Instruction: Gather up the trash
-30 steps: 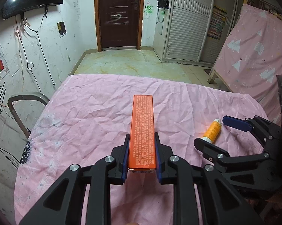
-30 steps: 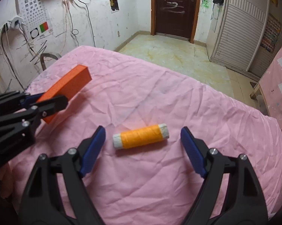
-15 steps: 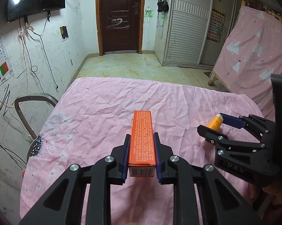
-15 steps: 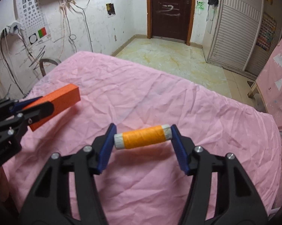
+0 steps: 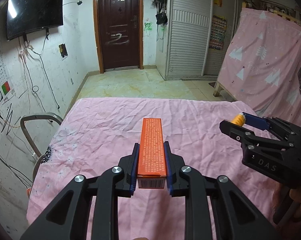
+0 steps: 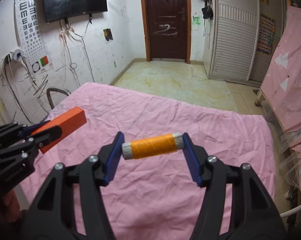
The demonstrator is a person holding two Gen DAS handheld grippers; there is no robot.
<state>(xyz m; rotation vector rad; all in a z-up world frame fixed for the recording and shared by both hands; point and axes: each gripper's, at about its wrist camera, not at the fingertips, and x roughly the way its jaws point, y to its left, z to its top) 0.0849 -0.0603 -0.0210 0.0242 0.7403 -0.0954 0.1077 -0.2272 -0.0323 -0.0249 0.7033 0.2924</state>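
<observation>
Left claw (image 5: 152, 166) clamped on orange box (image 5: 152, 146), pads on long sides, box off sheet. Right claw (image 6: 153, 150) gripping yellow spool (image 6: 153, 146) end to end, pads on white caps; spool clear of pink sheet (image 6: 170, 190). Both claws pitched down over counter, side by side. Step: both items picked, carry phase. Next: take both to bin; none in view, so must be located first. Sheet otherwise bare.
</observation>
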